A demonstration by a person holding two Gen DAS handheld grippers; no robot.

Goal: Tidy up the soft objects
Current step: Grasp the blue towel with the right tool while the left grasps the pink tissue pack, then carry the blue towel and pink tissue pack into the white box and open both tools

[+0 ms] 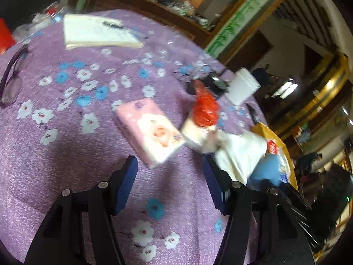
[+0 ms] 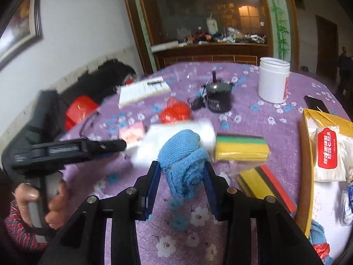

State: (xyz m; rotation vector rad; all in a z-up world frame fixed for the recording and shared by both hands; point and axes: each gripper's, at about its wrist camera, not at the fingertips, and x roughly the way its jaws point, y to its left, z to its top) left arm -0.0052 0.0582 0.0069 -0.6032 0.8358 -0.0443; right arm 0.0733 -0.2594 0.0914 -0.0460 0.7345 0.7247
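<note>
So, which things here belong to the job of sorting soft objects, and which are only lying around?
Part of the job:
- blue cloth in the right gripper
- pink tissue pack
- striped sponges
- yellow box

Just lying about:
- white jar
- notebook
- glasses
- phone

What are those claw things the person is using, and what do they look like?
They are hand-held grippers. Each, the left gripper and the right gripper, has two black angular fingers with silver screws and ribbed dark-blue pads. The right camera shows the left one from the side: a black body on a grey handle. The sleeve is a red, blue and white pattern.
</note>
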